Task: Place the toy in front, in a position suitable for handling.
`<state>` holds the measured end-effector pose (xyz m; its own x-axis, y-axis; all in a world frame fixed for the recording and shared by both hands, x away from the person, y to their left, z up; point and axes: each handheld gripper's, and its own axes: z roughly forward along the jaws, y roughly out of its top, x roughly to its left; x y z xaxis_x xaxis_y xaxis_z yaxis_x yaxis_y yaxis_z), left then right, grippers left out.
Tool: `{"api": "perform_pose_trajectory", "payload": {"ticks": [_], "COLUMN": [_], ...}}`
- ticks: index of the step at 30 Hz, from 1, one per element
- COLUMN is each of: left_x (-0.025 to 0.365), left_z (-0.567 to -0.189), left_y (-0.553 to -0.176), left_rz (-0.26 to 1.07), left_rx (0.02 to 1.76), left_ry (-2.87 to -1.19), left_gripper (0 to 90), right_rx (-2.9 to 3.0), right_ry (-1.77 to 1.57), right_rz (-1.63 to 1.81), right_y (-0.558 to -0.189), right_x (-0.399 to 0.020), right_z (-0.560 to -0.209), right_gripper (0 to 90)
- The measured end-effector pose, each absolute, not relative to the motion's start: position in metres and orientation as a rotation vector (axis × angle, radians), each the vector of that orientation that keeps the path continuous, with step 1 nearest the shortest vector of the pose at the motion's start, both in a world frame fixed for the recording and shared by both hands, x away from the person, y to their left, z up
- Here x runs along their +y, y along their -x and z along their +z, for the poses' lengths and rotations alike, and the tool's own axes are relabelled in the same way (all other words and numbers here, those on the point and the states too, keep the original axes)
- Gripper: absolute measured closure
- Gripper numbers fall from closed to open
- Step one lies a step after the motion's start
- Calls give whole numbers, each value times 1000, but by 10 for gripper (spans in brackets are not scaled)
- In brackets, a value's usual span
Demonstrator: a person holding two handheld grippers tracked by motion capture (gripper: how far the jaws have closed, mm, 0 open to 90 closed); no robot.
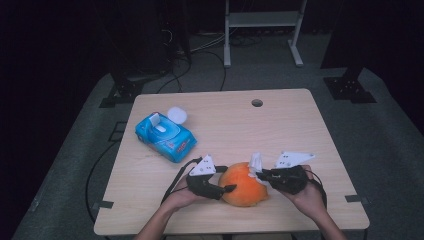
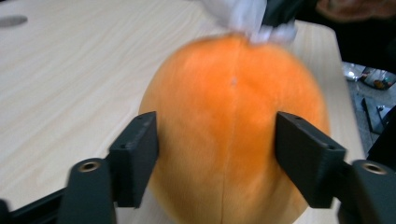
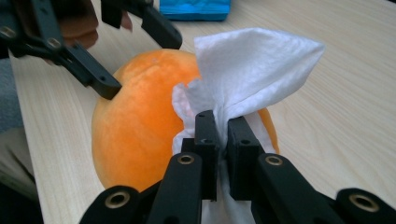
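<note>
The round orange plush fruit [image 2: 233, 135] has a soft, matt, fuzzy nap. The crumpled white paper tissue [image 3: 252, 70] looks thin and faintly embossed. The pale wooden table [image 1: 280, 130] shows smooth matt grain; the blue wet-wipe pack [image 1: 165, 136] is glossy plastic.

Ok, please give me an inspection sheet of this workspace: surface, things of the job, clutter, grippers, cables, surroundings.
Surface: light wooden table, a round hole near the far edge.
Job's things: orange plush fruit near the front edge; white tissue against it.
Clutter: blue wipes pack, lid open.
Grippers: left gripper, jaws around the fruit's sides; right gripper, jaws shut on the tissue.
Cables: black cable trailing from the left gripper; more on the floor.
Surroundings: dark room, grey floor, white frame behind.
</note>
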<state>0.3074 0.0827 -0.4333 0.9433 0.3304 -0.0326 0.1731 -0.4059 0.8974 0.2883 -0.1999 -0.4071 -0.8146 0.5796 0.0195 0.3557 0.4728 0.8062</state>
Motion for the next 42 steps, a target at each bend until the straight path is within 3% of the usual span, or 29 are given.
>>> {"api": "perform_pose_trajectory", "payload": {"ticks": [8, 17, 24, 30, 35, 42], "left_x": [82, 89, 95, 96, 97, 96], "left_z": [-441, -447, -449, -450, -451, -450], "left_y": [-309, -314, -319, -321, -322, -321], "left_rz": [189, 165, 134, 128, 130, 132], "left_rx": [380, 422, 451, 457, 465, 456], "left_ry": [-2007, -2001, -1977, -1973, -1971, -1977], "left_gripper": [381, 385, 383, 382, 378, 370], "right_rx": [2452, 2499, 2525, 2536, 2528, 2609], "right_ry": [-758, -851, -726, -871, -765, -786], "right_rz": [1287, 1269, 1334, 1266, 1387, 1263], "right_y": [-284, -290, -281, -294, -287, -292], "right_x": [-189, -209, -191, -212, -202, -207], "right_z": [-403, -417, -404, -417, -405, -417], "right_gripper": [836, 836, 835, 837, 836, 836]}}
